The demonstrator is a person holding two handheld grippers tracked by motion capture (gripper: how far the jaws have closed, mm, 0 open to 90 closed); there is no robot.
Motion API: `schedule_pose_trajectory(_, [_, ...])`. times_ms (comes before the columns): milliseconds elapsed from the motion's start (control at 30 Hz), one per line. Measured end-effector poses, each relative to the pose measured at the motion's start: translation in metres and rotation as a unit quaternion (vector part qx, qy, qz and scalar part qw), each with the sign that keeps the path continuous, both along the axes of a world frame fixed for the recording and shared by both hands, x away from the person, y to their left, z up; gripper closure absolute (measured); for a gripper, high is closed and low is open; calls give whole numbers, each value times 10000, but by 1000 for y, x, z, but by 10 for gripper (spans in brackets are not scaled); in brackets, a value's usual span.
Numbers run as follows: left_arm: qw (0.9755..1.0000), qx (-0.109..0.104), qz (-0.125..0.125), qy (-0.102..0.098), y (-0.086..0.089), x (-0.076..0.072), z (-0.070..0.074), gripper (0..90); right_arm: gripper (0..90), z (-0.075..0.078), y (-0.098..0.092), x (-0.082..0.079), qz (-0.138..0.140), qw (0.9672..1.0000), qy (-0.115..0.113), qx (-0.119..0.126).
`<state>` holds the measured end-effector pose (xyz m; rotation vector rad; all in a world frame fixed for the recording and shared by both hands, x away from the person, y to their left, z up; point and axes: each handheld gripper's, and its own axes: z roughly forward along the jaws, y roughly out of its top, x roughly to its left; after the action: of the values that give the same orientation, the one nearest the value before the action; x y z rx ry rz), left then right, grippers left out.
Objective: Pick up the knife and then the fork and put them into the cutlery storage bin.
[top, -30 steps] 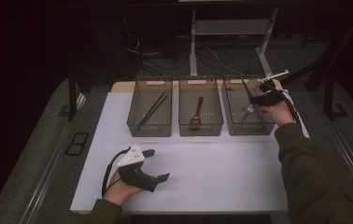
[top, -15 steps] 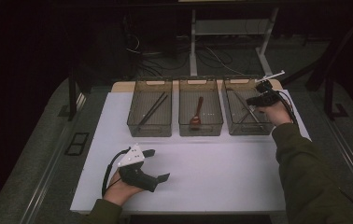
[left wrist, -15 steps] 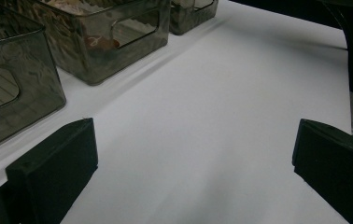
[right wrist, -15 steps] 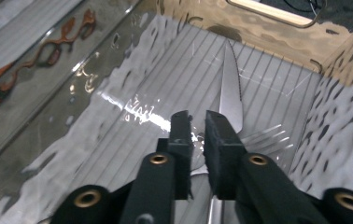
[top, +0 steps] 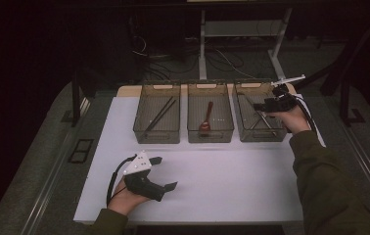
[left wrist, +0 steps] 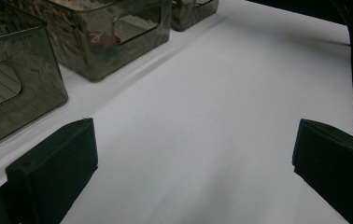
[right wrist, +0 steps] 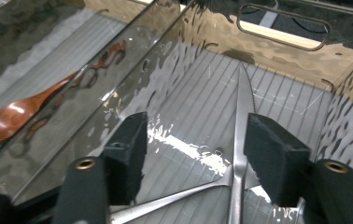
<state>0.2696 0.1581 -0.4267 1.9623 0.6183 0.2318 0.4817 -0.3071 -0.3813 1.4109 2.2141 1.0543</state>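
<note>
**Hovering over the knife bin with jaws parted**

Hanging over the right-hand bin (top: pixel 260 120), the right hand-held gripper (right wrist: pixel 193 154) has just been opening its jaws; they now stand apart with nothing pressed between the pads. A steel knife (right wrist: pixel 240 140) lies on the ribbed floor of that bin, its serrated blade pointing away, running just inside the right pad and not touching it. A second steel utensil (right wrist: pixel 174 198) crosses under the knife near the handle. Through the clear wall to the left, a wooden spoon (right wrist: pixel 11 119) lies in the middle bin (top: pixel 210 117), and dark chopsticks (top: pixel 159 115) lie in the left bin (top: pixel 157 120). The left hand-held gripper (top: pixel 166 172) rests low on the white desk (top: pixel 222 181) near the front edge, well apart from the bins, its jaws wide apart and holding nothing
</note>
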Motion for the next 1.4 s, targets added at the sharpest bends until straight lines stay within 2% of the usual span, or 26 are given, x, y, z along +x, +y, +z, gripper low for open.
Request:
schedule_pose_trajectory(200, [10000,32,-2,40,0,3,-1,0,306,6,-1,-8,22,9999,-110,110])
schedule_pose_trajectory(300, [10000,23,23,76,0,6,-2,0,292,8,-3,-14,110,9995,-158,261])
schedule_pose_trajectory(467, [10000,16,44,81,1,7,-2,0,276,8,-4,-28,245,9987,-253,373])
schedule_pose_trajectory(767, [9999,54,38,80,3,5,-2,0,251,9,1,-61,578,9952,-463,632])
schedule_pose_trajectory(933, [9999,86,8,84,5,5,-2,0,243,8,5,-82,751,9933,-595,654])
schedule_pose_trajectory(1100, [9999,90,6,80,5,4,-2,0,232,8,5,-104,892,9901,-711,812])
schedule_pose_trajectory(1400, [9999,61,26,93,5,3,-2,0,201,-1,6,-136,956,9879,-794,933])
